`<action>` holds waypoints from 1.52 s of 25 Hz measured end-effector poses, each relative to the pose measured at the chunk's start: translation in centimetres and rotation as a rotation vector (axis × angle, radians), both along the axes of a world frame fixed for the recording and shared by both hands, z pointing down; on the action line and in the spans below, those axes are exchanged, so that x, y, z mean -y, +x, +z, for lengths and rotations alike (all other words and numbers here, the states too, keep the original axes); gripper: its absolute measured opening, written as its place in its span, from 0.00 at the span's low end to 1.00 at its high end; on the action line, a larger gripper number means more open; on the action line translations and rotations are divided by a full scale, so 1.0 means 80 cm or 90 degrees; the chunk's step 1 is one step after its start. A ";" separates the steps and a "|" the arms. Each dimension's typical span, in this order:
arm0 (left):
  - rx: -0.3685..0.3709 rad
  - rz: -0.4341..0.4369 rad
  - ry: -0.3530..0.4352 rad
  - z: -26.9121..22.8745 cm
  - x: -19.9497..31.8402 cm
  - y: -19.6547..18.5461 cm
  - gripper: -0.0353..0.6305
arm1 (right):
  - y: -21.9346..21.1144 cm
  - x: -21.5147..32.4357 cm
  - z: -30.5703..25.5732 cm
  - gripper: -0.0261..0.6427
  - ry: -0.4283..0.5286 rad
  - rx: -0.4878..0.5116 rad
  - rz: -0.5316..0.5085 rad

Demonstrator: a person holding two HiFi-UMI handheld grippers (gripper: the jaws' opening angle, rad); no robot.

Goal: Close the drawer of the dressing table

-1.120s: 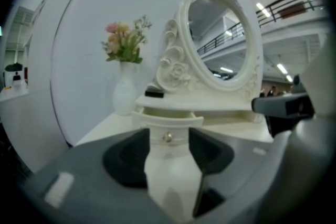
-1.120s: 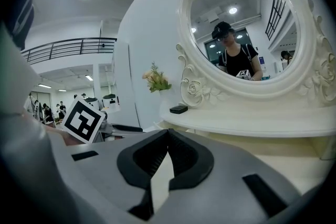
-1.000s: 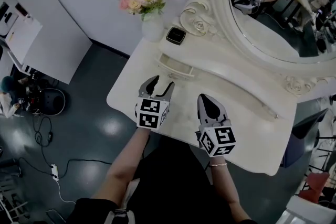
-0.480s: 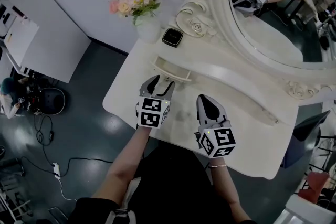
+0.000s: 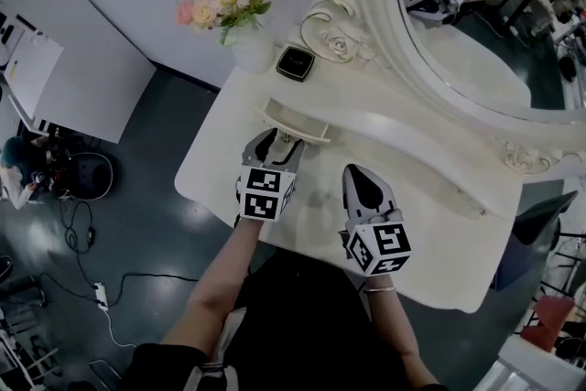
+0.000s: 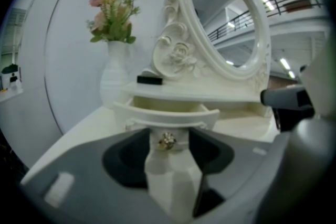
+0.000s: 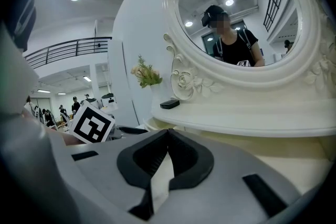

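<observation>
- At the left end of the bench's raised shelf (image 5: pixel 394 110), the drawer (image 5: pixel 295 123) is standing pulled out over the bench (image 5: pixel 212 171), and I am bringing my left gripper (image 5: pixel 277 145) up to its front.
- Over the last second the gap between that gripper and the drawer front has been shrinking. They were clearly apart then, and now the tips are sitting just beside the panel.
- My left gripper is staying spread, and the gold knob (image 6: pixel 167 140) is showing between its jaws. I cannot tell whether anything is touching yet.
- The drawer is not looking any further in than before, so I am judging that the approach is ending and the push is yet to start.
- My right gripper (image 5: pixel 365 188) is hovering over the bench nearer the middle, pressed together on nothing and taking no part.
- The drawer's front panel is facing me, away from the mirror (image 5: pixel 476 32). Its long axis is running across, along the bench's front edge, slanting from upper left to lower right in the head view.
- Its travel is lying square to that axis, back toward the mirror, so I am expecting to need a straight, centred push at the knob.
</observation>
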State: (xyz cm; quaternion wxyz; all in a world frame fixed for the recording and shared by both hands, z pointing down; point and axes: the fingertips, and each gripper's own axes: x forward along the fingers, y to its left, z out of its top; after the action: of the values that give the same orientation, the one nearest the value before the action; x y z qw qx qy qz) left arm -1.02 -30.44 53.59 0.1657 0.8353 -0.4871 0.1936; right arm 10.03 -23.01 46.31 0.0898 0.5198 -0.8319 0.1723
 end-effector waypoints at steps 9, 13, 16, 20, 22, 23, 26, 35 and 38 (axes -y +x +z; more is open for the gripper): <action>-0.002 0.008 0.003 0.001 0.017 0.007 0.41 | 0.010 0.003 0.005 0.05 -0.008 -0.003 0.008; -0.007 0.006 -0.001 0.002 0.024 0.010 0.41 | 0.012 0.004 0.007 0.05 -0.010 -0.002 0.010; -0.009 0.005 -0.001 0.003 0.028 0.012 0.41 | 0.014 0.005 0.008 0.05 -0.011 -0.002 0.010; -0.007 0.006 0.001 0.002 0.032 0.014 0.41 | 0.013 0.005 0.010 0.05 -0.014 -0.003 0.008; -0.006 0.005 0.001 0.003 0.034 0.015 0.41 | 0.013 0.005 0.012 0.05 -0.016 -0.004 0.007; -0.007 0.003 0.000 0.003 0.035 0.016 0.41 | 0.013 0.006 0.013 0.05 -0.017 -0.004 0.007; -0.008 0.001 0.000 0.002 0.038 0.017 0.41 | 0.013 0.006 0.013 0.05 -0.018 -0.004 0.006; -0.006 -0.005 0.002 0.001 0.058 0.028 0.41 | 0.018 0.006 0.012 0.05 -0.018 -0.001 0.013; -0.005 -0.005 0.001 0.001 0.064 0.031 0.41 | 0.021 0.006 0.012 0.05 -0.016 -0.001 0.018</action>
State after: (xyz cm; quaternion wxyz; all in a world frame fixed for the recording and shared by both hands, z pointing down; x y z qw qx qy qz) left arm 1.43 -35.59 53.68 0.1676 0.8342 -0.4902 0.1891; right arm 11.74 -23.50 47.23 0.0946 0.5301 -0.8223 0.1840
